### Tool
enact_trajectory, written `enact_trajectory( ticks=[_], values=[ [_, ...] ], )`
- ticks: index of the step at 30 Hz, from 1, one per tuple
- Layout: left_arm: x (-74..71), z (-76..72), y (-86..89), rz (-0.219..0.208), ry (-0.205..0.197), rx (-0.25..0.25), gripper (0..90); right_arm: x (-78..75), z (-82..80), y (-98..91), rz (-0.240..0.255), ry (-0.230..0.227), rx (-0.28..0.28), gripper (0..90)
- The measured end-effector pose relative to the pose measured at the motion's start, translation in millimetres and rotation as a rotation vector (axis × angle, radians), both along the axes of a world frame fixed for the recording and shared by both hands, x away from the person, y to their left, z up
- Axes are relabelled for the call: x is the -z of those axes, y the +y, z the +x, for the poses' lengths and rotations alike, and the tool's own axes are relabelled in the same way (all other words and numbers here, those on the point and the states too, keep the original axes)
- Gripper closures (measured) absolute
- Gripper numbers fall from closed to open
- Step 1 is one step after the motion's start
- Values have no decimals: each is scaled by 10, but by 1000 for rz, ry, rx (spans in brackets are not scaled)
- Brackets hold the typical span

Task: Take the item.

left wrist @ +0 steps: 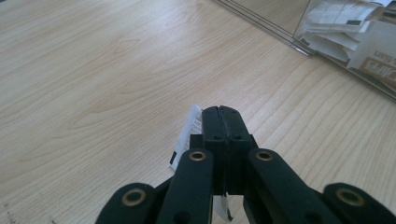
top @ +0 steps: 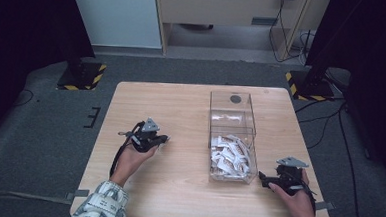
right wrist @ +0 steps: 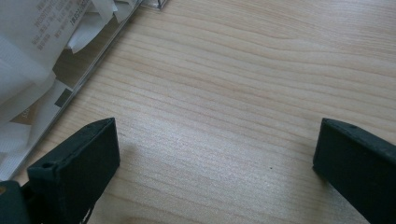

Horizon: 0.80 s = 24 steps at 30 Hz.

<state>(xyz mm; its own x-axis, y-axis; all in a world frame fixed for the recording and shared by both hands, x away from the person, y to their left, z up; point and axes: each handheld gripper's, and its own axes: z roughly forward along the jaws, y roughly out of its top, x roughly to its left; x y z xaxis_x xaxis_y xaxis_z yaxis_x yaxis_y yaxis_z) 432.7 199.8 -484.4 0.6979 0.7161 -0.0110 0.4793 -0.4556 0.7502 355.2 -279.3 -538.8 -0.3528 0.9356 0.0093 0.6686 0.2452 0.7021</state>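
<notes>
We hold our left gripper [left wrist: 219, 112] clamped tight on a small white paper packet with black print [left wrist: 189, 135]; in the left gripper view the two black jaws meet with no gap, and the packet sticks out from the pinch on the jaws' left side, with a strip of it showing again below them. In the high view the same left gripper [top: 163, 138] sits low over the pale wooden table [top: 181, 103], its tips pointing toward the clear plastic rectangular bin [top: 234, 110] that stands well off to its right. The heap of white paper packets [top: 231, 155] fills the near half of that bin, ahead and to the right of the left jaws, behind the bin's transparent wall [left wrist: 299, 46].

Our right gripper [top: 262, 177] lies close to the table just right of the bin's near corner, tips turned toward it. In the right gripper view its jaws stand wide apart with bare wood between them, gripping nothing, and the bin's wall with the packets [right wrist: 42, 42] behind it lies just beyond the left jaw.
</notes>
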Motion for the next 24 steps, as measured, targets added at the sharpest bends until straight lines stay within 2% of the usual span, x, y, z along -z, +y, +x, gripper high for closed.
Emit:
enact_trajectory(
  ticks=[10,18,20,22,24],
  values=[
    [116,76,-37,17,-4,-26,897,1,-3,2,0,-2,3,8],
    [204,108,-82,17,10,-10,880,1,-4,3,1,-2,4,8],
    [223,108,-103,24,12,-9,808,1,-4,3,1,-2,4,8],
    [236,105,-121,41,4,-31,626,1,-4,2,0,-2,3,8],
    [233,93,-120,38,6,-47,463,1,-4,3,1,-2,4,8]
  ],
)
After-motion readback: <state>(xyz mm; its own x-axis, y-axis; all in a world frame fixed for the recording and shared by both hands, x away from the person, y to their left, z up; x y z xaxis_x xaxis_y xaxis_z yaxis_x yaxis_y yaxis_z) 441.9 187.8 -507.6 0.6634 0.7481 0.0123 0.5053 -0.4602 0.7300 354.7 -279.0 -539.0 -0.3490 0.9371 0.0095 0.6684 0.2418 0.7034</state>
